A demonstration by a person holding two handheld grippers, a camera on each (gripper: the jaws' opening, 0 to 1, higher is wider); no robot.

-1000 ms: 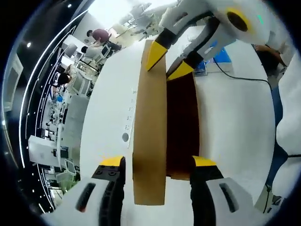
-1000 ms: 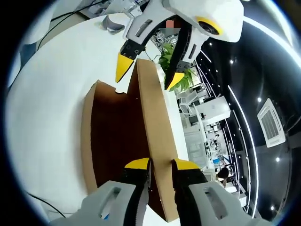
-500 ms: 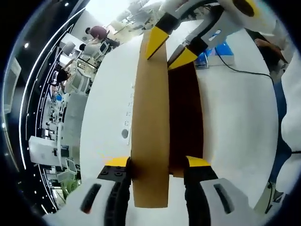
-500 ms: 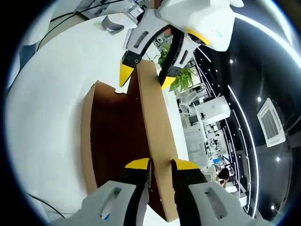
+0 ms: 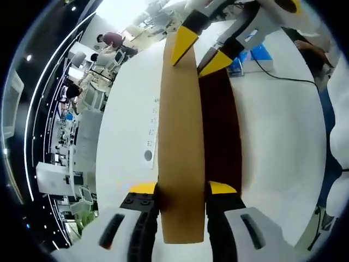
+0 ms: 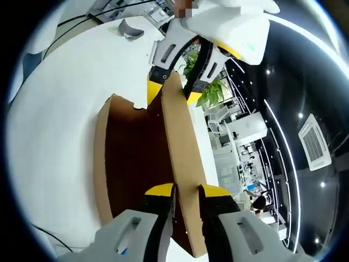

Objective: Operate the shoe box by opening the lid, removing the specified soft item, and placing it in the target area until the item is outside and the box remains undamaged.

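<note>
Shoe box lid point(image 5: 182, 142), raised on edge above the dark box interior point(image 6: 131, 158) on a white table point(image 5: 272, 136). The left gripper point(image 5: 182, 191) clamps one end of the lid's edge between its yellow-tipped jaws; the right gripper point(image 6: 185, 192) clamps the opposite end. The soft item cannot be made out.

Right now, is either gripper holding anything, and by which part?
Both hold the cardboard lid by its raised edge: the left gripper at one end, the right gripper at the opposite end.
</note>
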